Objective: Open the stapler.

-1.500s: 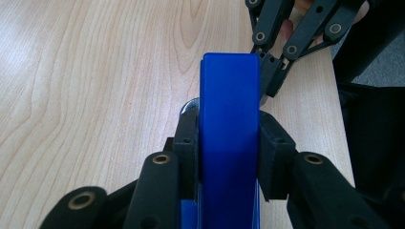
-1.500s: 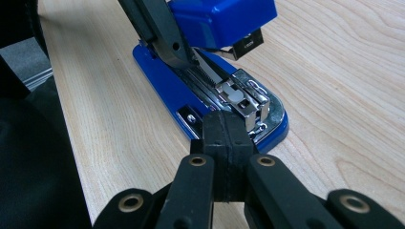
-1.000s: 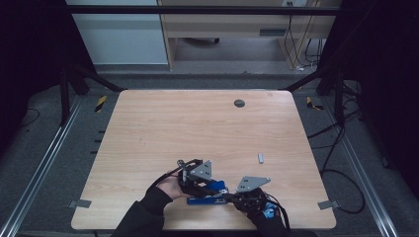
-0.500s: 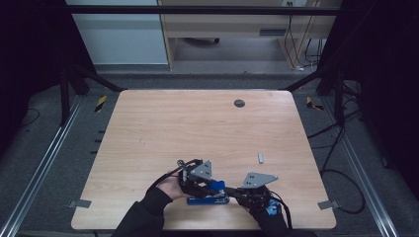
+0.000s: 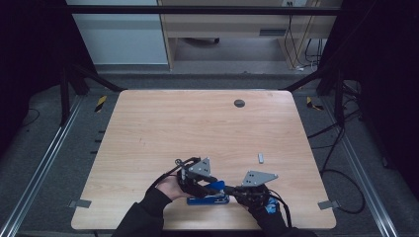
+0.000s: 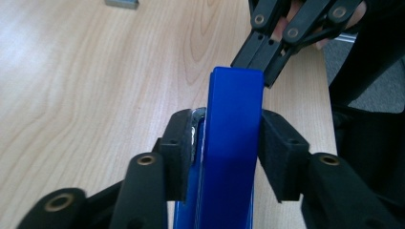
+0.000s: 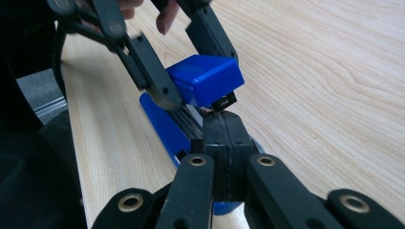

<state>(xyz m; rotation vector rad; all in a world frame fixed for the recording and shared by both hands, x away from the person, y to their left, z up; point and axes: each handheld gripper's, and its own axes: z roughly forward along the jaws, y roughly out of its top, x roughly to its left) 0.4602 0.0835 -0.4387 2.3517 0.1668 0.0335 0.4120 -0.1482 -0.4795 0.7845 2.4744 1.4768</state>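
Left gripper view — left claw [image 6: 229, 157] astride stapler [image 6: 231, 143] (pads maybe touching).

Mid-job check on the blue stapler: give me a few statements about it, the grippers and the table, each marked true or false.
1. The left gripper has its jaws either side of the blue stapler's raised top arm. True.
2. The right gripper is wide open. False: its jaws are shut together, at the stapler's front end.
3. The stapler lies near the table's far edge. False: it lies near the near edge, by the person's hands.
4. A small grey piece lies on the table apart from the stapler. True.
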